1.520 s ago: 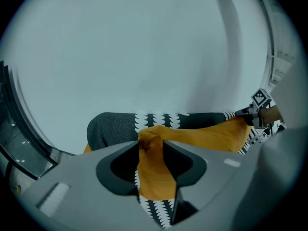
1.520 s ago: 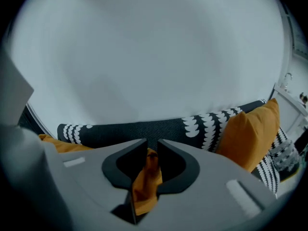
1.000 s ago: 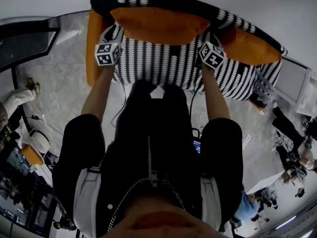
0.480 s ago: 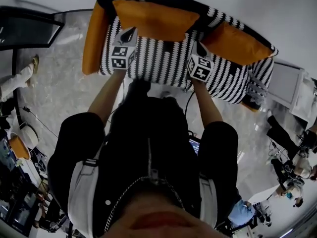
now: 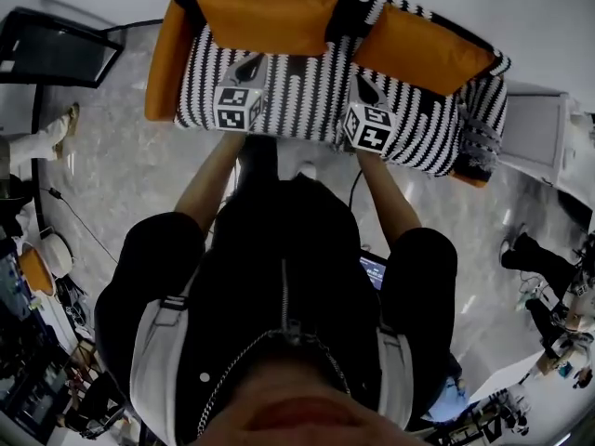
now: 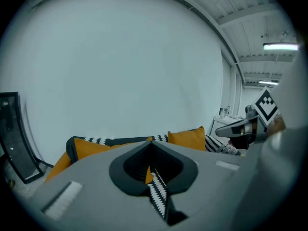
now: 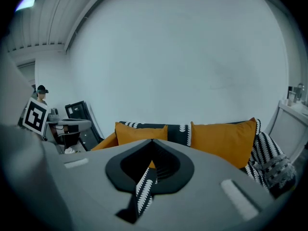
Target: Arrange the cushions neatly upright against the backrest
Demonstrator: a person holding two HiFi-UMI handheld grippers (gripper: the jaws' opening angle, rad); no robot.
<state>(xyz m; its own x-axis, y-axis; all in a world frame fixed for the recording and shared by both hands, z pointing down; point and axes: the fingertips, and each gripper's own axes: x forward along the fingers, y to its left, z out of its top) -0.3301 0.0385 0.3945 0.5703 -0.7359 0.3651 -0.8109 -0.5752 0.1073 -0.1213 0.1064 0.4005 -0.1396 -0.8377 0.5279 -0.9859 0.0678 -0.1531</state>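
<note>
A black-and-white patterned sofa (image 5: 307,96) has two orange cushions standing upright against its backrest, the left cushion (image 5: 265,19) and the right cushion (image 5: 418,49). Both also show in the left gripper view, the left cushion (image 6: 89,147) and the right cushion (image 6: 187,138), and in the right gripper view, the left cushion (image 7: 140,133) and the right cushion (image 7: 224,141). My left gripper (image 5: 249,65) hovers over the seat in front of the left cushion, shut and holding nothing. My right gripper (image 5: 361,84) hovers over the seat between the cushions, shut and empty.
The sofa's left arm (image 5: 167,59) is orange. A patterned throw (image 5: 479,142) lies bunched at the sofa's right end. A white cabinet (image 5: 539,137) stands to the right and a black frame (image 5: 56,49) leans at the left. People stand around the floor's edges.
Both grippers have drawn back from the ends of the left cushion to over the seat. The cushion stays upright against the backrest.
</note>
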